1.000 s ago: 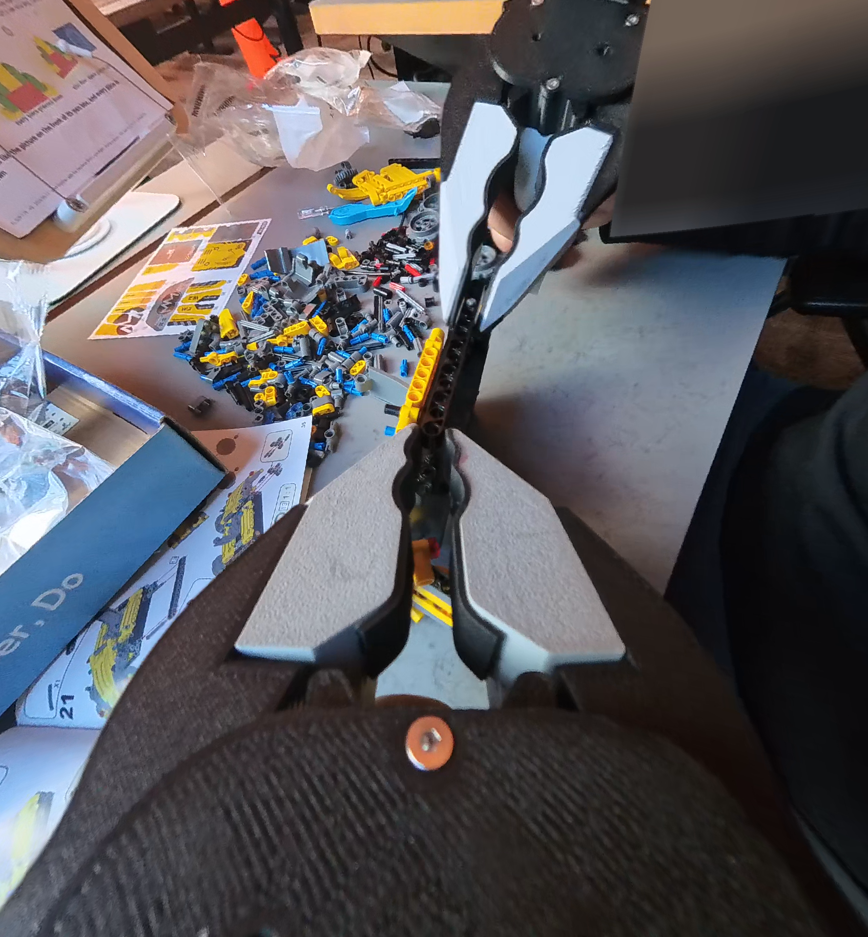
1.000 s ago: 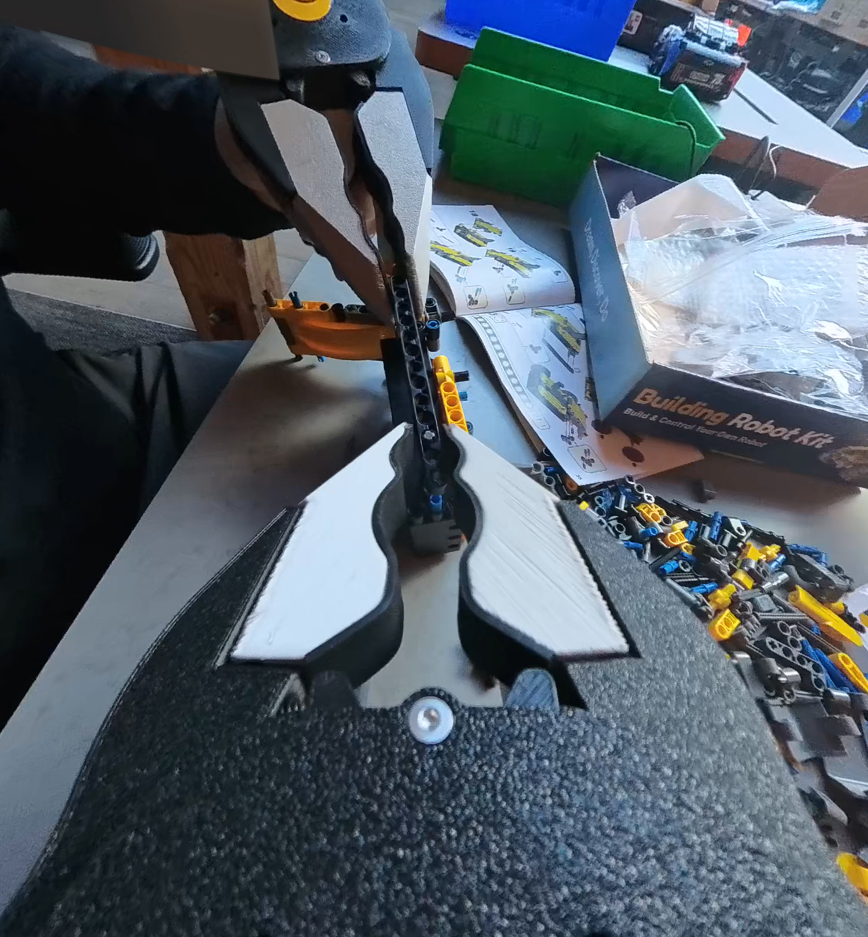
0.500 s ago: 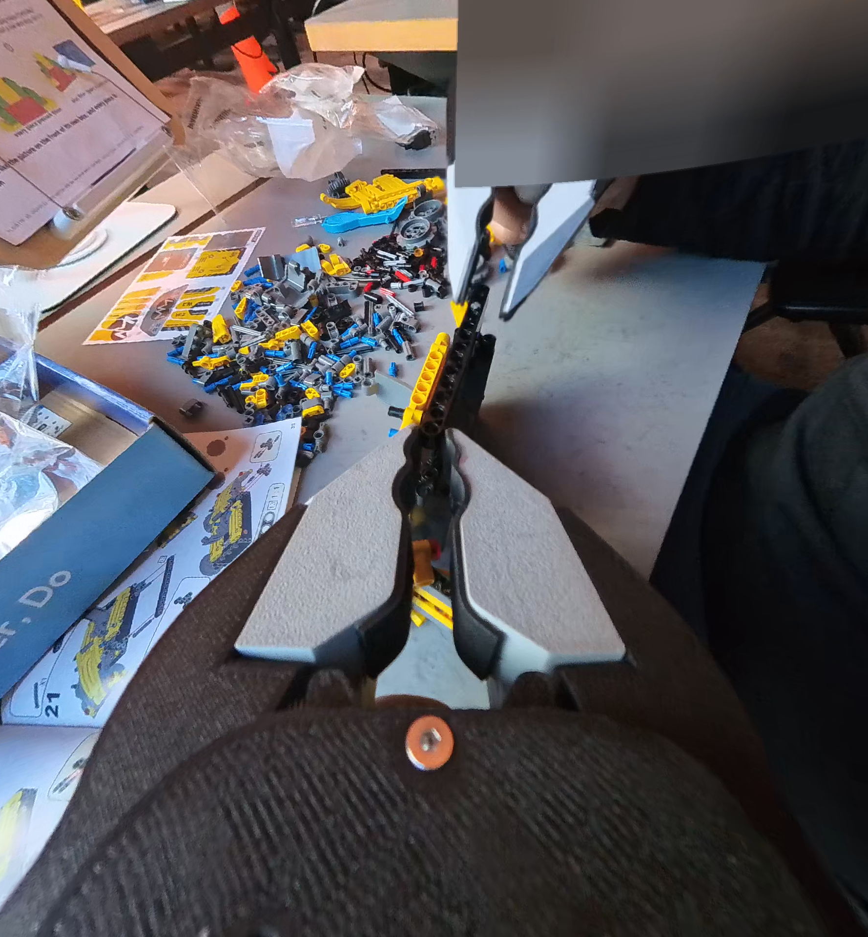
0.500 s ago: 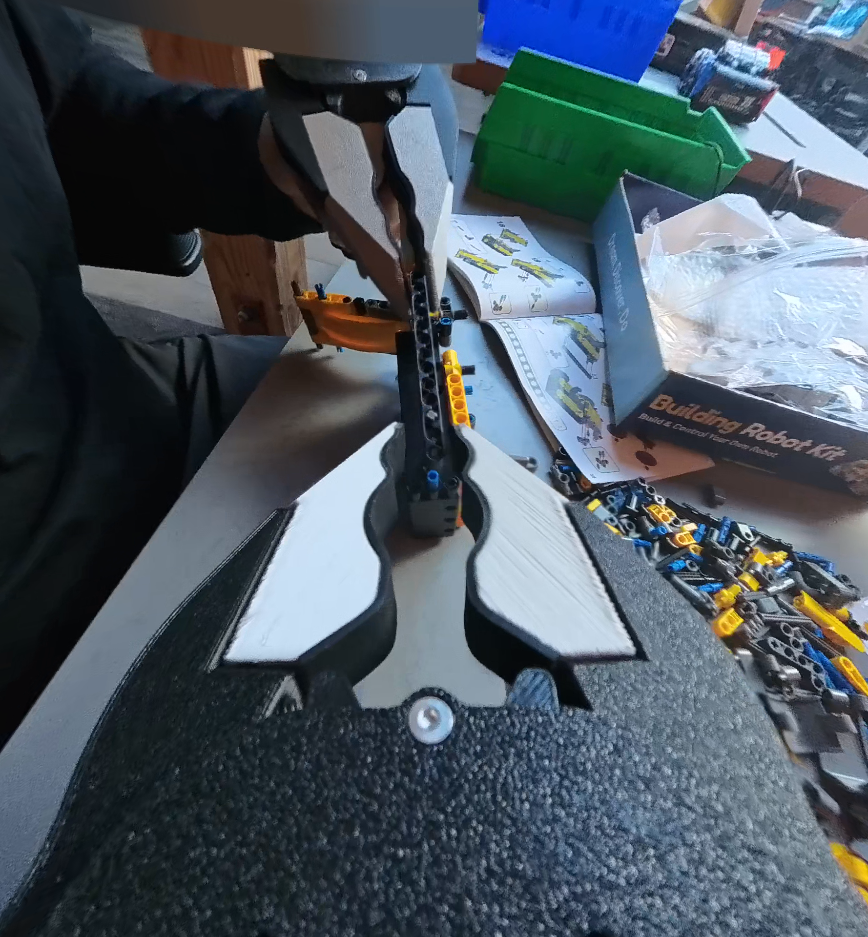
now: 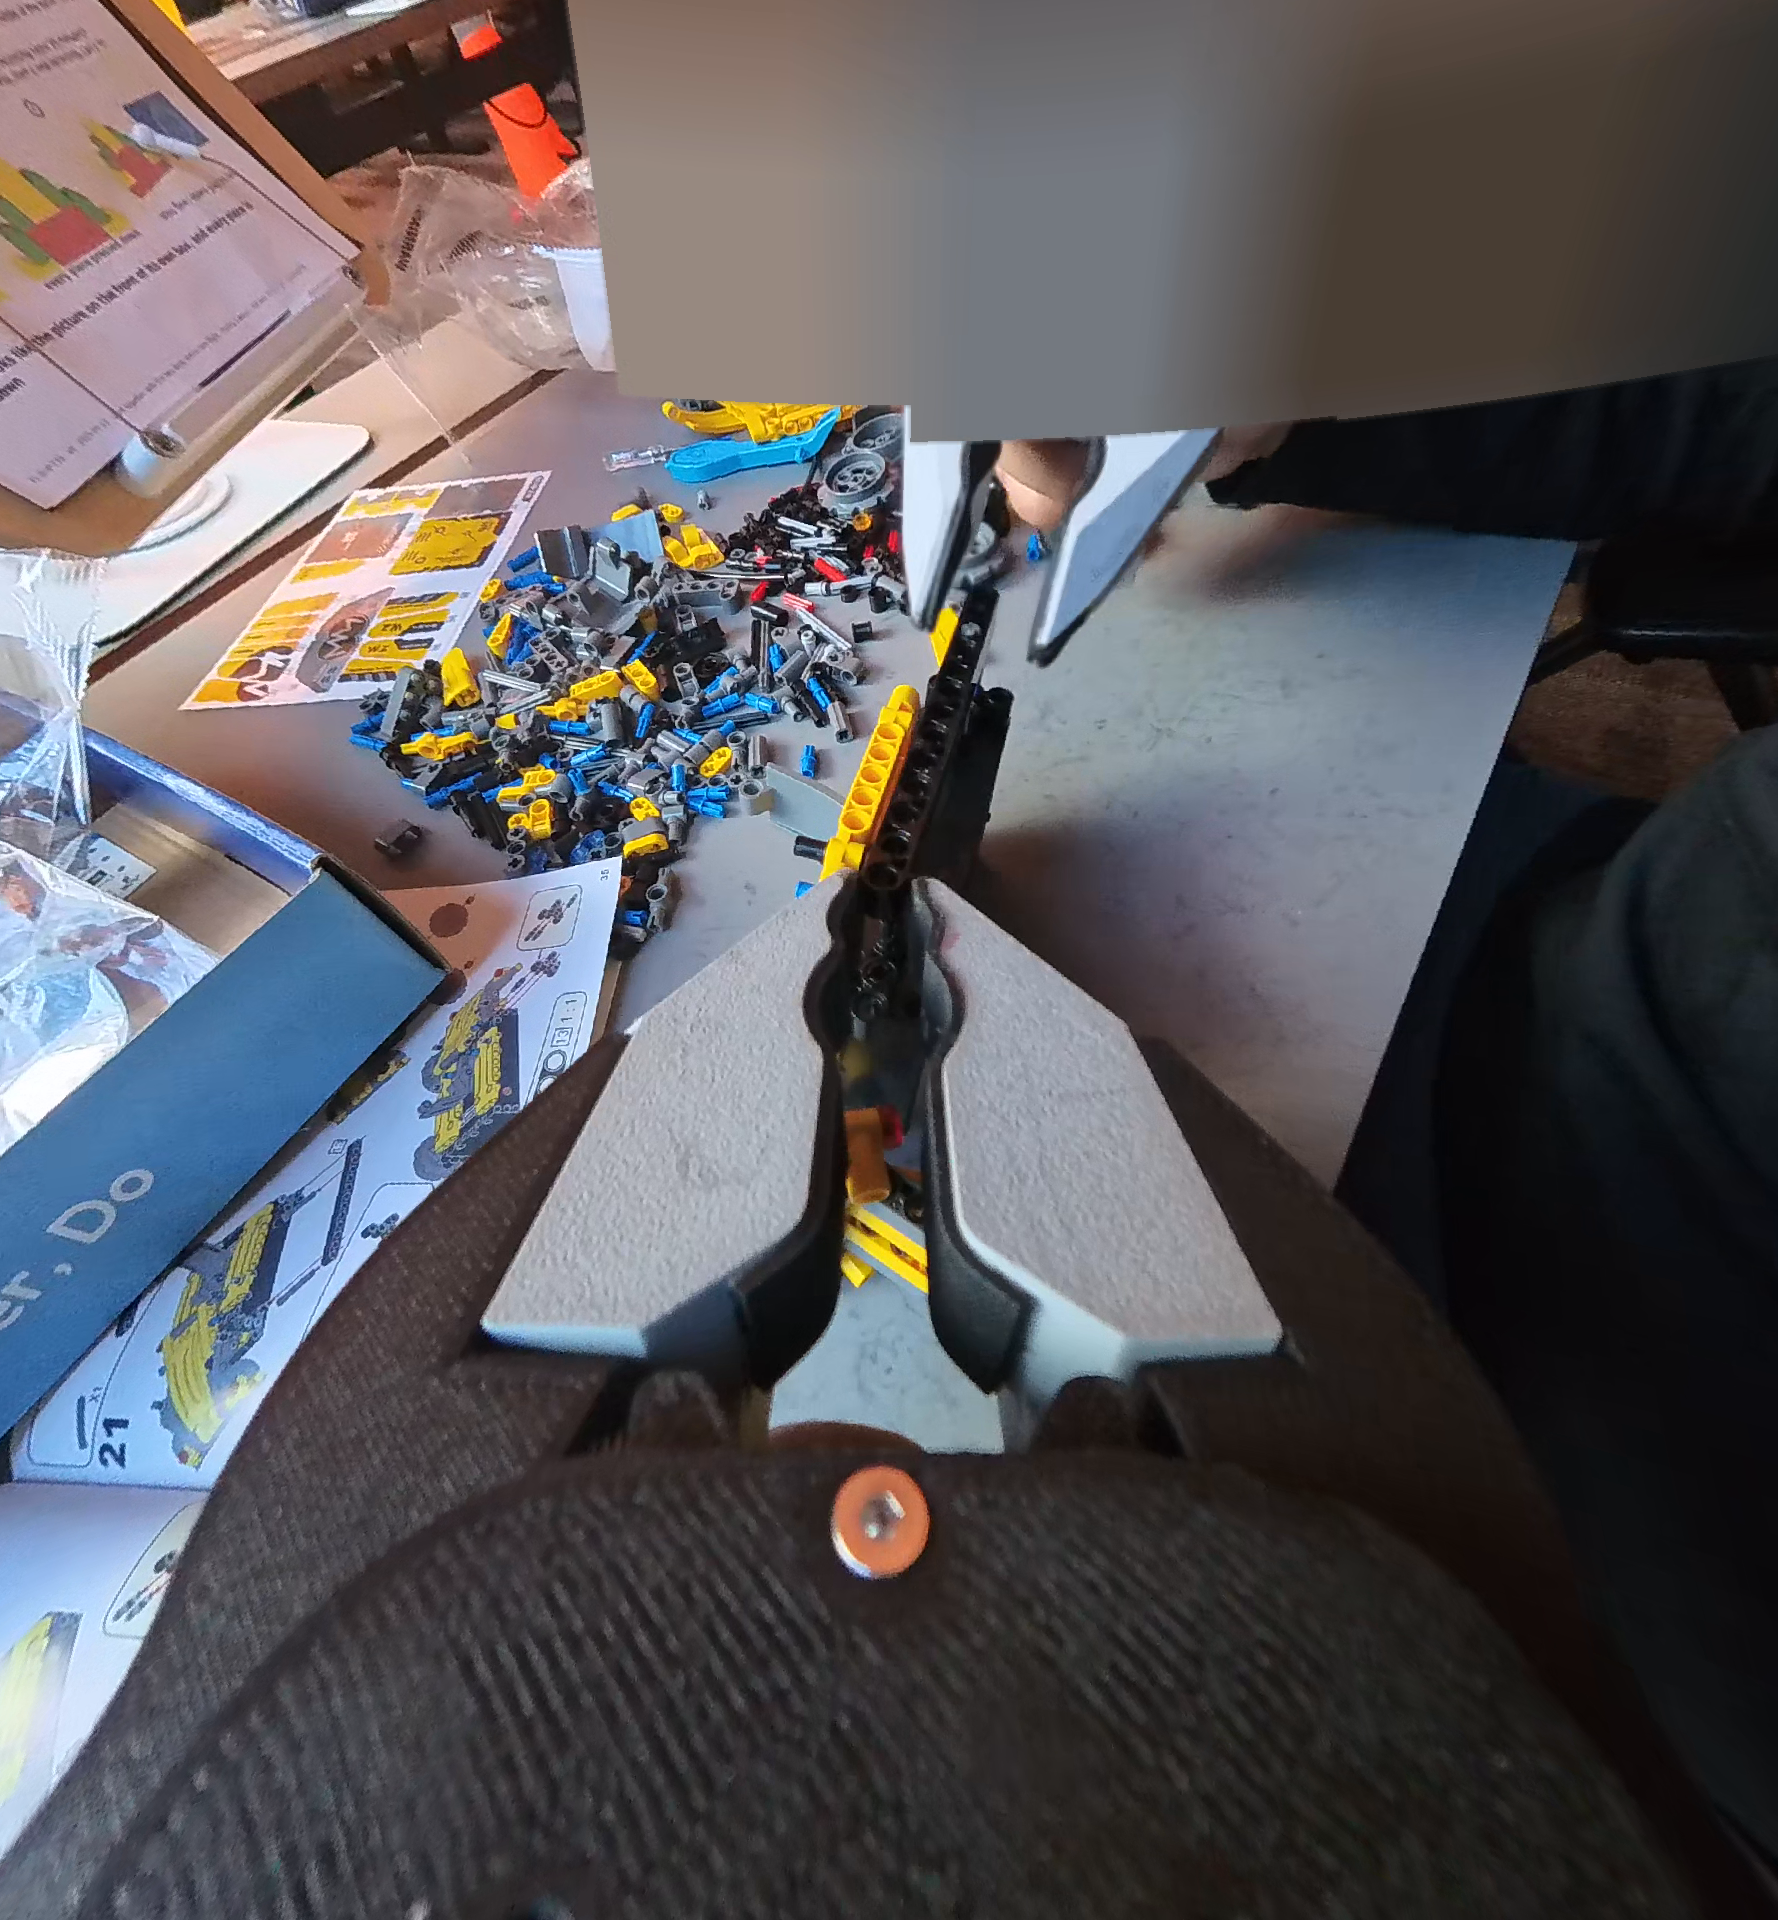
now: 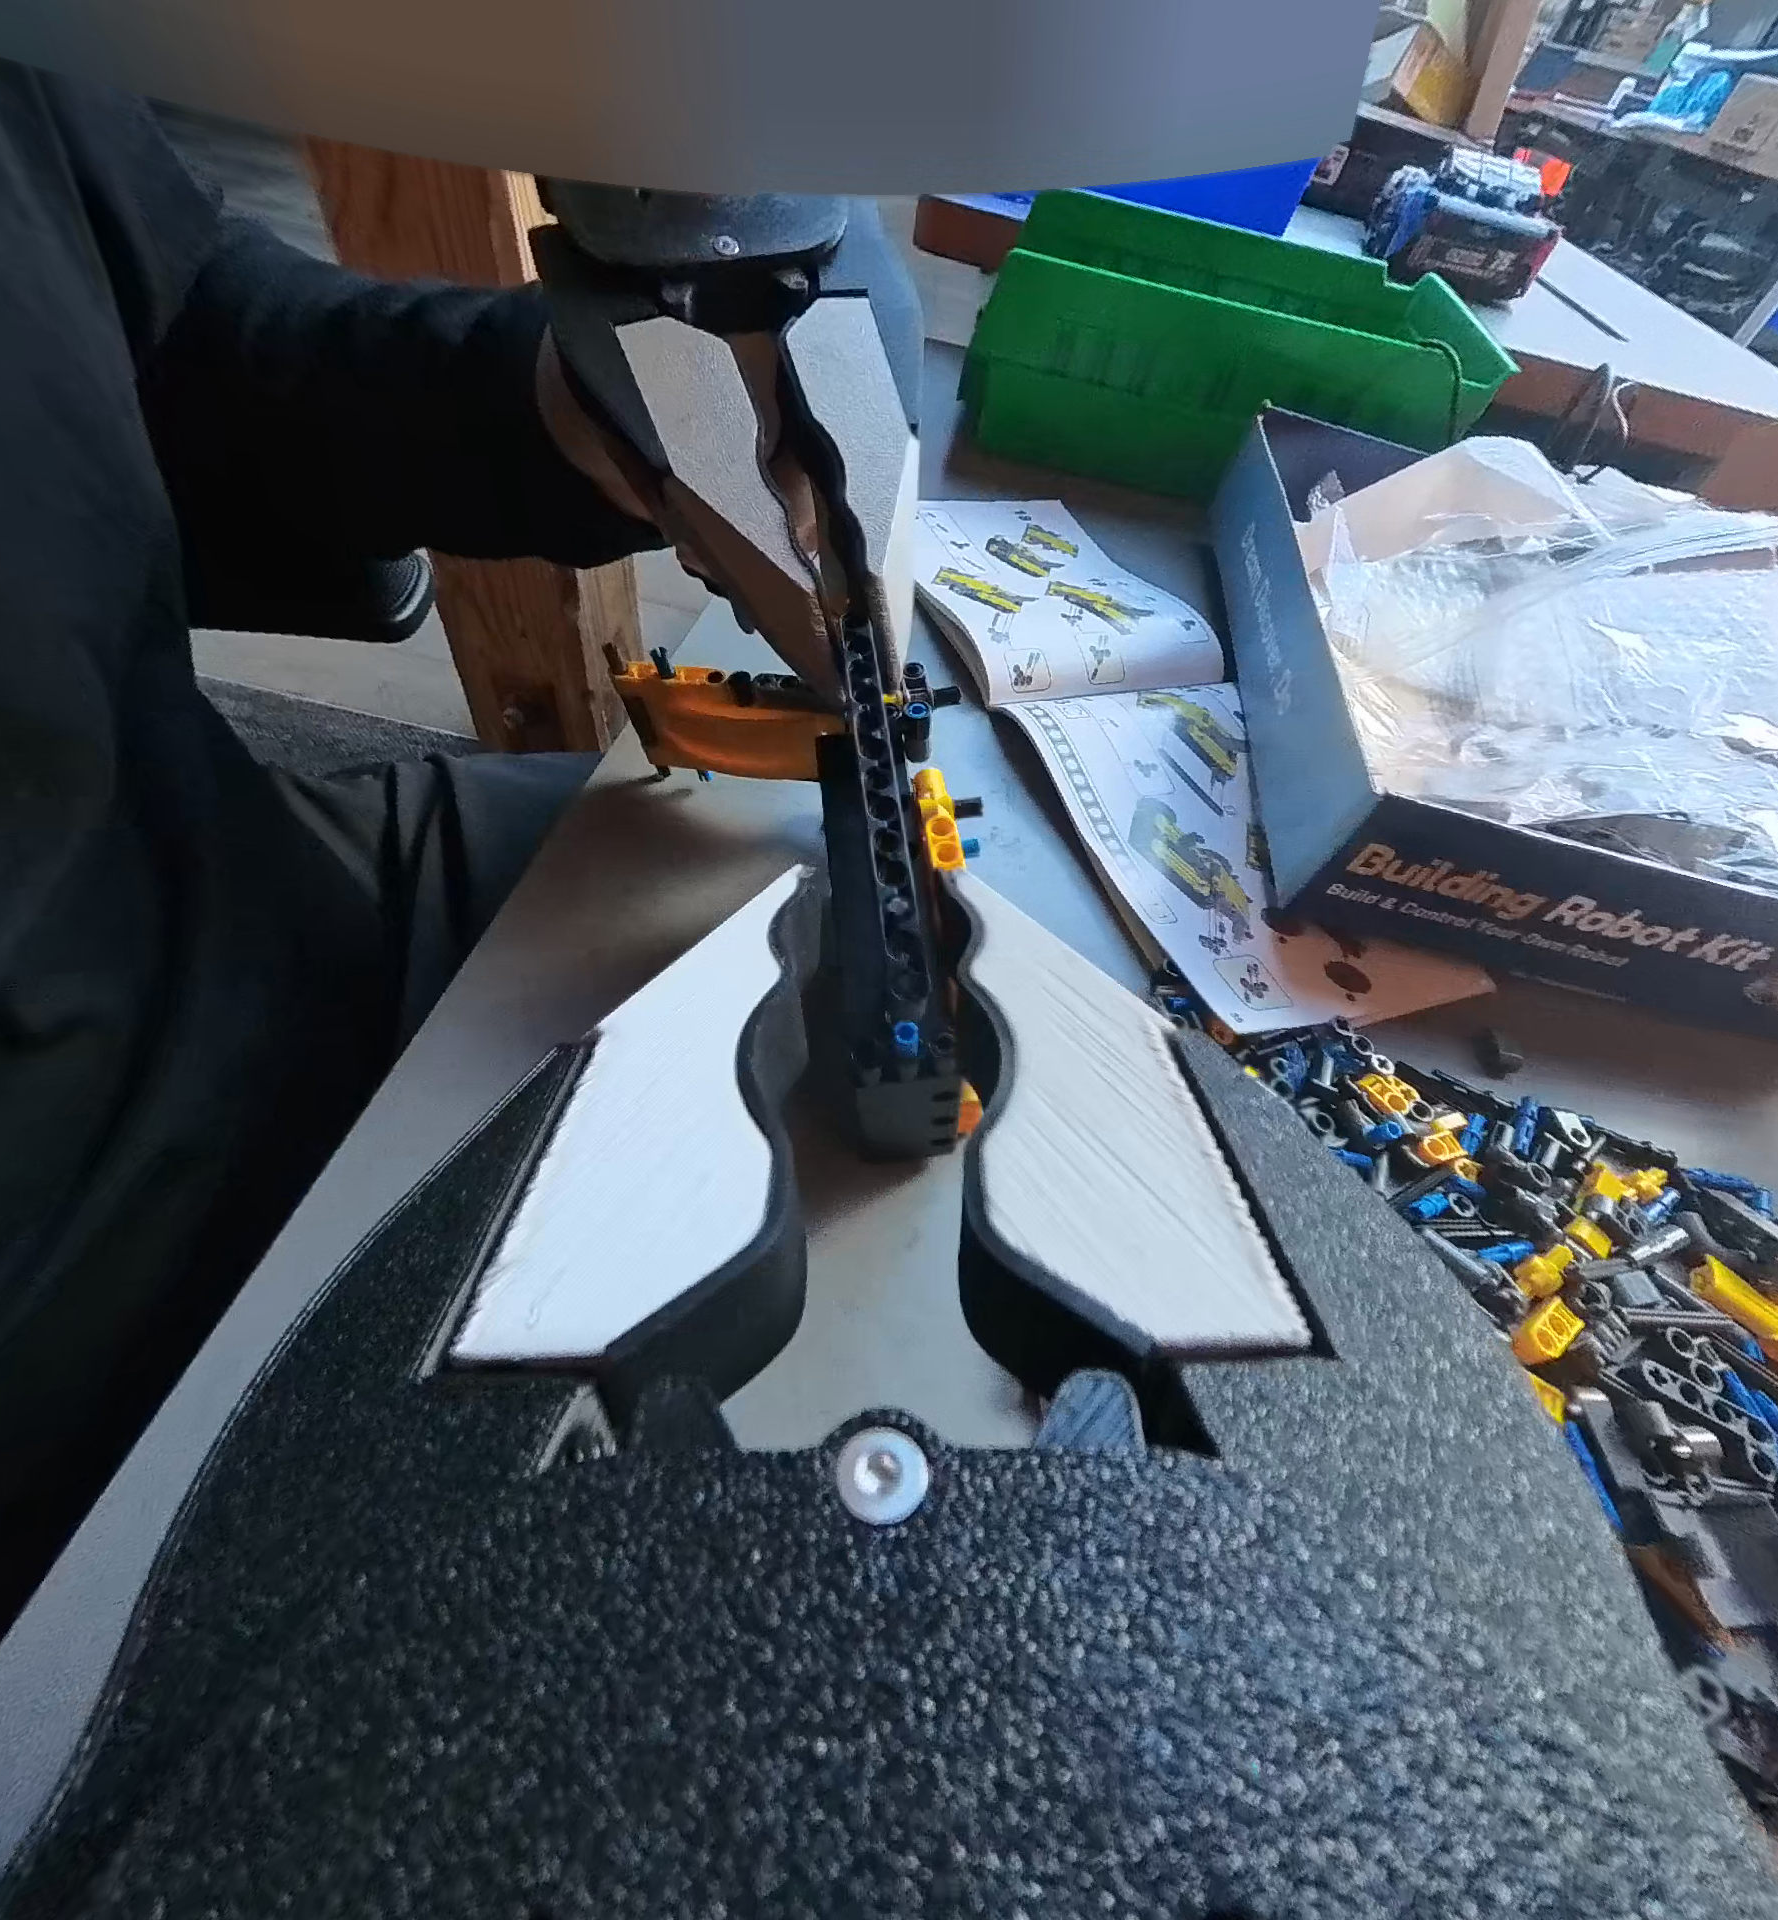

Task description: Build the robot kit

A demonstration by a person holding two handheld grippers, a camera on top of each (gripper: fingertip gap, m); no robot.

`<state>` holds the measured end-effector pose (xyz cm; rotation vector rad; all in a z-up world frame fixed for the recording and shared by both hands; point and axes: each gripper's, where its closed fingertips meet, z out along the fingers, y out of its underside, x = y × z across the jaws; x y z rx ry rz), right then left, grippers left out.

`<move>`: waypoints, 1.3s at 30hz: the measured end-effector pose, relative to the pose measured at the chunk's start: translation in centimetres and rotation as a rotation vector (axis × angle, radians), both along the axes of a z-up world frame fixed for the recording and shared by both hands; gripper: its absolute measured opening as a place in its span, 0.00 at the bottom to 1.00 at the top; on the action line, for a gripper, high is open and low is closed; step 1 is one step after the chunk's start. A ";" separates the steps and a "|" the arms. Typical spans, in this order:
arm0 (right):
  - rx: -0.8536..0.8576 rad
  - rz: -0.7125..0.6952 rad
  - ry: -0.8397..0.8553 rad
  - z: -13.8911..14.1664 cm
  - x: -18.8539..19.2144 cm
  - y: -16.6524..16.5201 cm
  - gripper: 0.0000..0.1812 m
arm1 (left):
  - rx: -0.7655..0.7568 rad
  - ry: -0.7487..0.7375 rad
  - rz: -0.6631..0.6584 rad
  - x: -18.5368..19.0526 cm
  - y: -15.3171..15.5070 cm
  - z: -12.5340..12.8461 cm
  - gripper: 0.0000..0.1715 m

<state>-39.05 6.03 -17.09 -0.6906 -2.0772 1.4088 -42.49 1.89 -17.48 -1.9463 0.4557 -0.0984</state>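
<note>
Daylight is falling across a grey table, while a wooden post is standing beside it and cluttered workbenches are stretching off behind green bins.

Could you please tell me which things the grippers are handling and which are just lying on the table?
In hand: left gripper shut on the beam assembly; right gripper open around its other end.
Lying about: parts pile, booklet, box, green bins, plastic bags.

Black textured tongs, pale grey wavy-edged fingers, silver screw, black sleeve
</note>
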 end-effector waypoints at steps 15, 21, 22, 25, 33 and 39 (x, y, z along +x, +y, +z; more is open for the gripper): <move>-0.043 0.010 -0.016 -0.5 -0.4 -0.8 0.09 | 0.031 -0.002 0.004 0.2 -0.1 0.2 0.02; -0.039 -0.007 -0.007 -0.6 -0.7 -0.8 0.05 | 0.053 0.003 0.001 0.2 -0.2 0.3 0.02; -0.041 -0.007 -0.007 -0.6 -0.7 -0.8 0.05 | 0.056 0.002 0.001 0.2 -0.2 0.3 0.03; -0.055 -0.002 -0.011 -0.6 -0.7 -0.8 0.05 | 0.066 0.002 0.004 0.1 -0.1 0.3 0.03; -0.065 0.002 -0.013 -0.6 -0.7 -0.7 0.05 | 0.109 -0.008 0.008 0.1 -0.1 0.6 0.03; -0.063 0.002 -0.011 -0.6 -0.7 -0.8 0.05 | 0.127 -0.026 0.010 0.1 -0.1 0.6 0.03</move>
